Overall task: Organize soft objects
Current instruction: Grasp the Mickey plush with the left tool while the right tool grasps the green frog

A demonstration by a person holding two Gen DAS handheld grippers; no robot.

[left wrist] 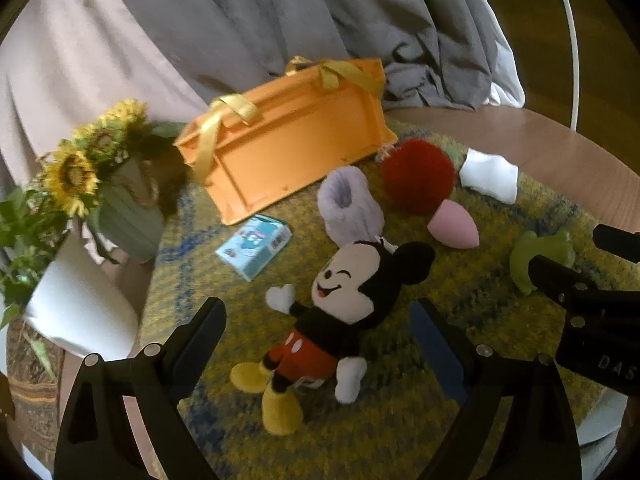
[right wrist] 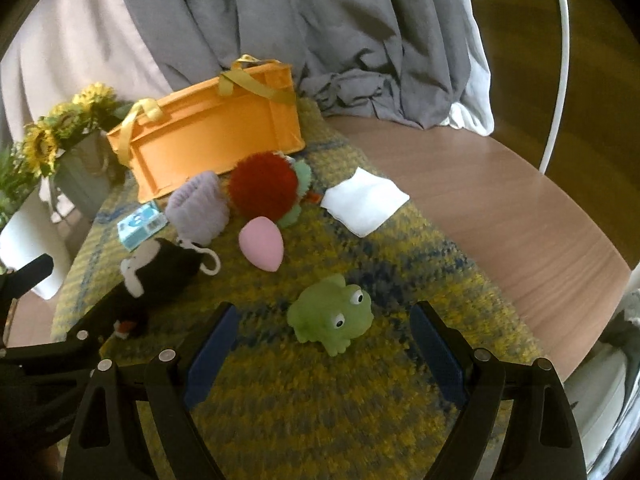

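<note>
Our left gripper (left wrist: 320, 320) hangs over the mat with its jaws spread wide and nothing pinched, the mouse plush (left wrist: 320, 328) lying on its back between the tips. Our right gripper (right wrist: 322, 334), spread just as wide and equally empty, frames the green frog (right wrist: 330, 314) (a squeezy toy, by the look of it), which sits upright on the yellow-and-blue mat (right wrist: 360, 400).

Beyond the plush, toward twelve o'clock in the left view, lie a lilac fuzzy slipper (left wrist: 350, 204), a red pom-pom (left wrist: 418, 176) and a pink egg-shaped sponge (left wrist: 454, 226), with a folded white cloth (left wrist: 490, 176) at two o'clock. The orange bin (left wrist: 288, 136) with yellow ribbon handles stands at the back edge of the mat, at eleven o'clock, and a small blue carton (left wrist: 254, 246) lies just in front of it. Sunflowers in a pot (left wrist: 80, 168) stand at nine o'clock, off the mat.

We judge the step in hand to be a double pickup. To do it well, we would centre the plush's torso, not a limb, between the left jaws, straddle the frog's body squarely with the right, close gently on both, and lift clear before carrying them to the bin.
</note>
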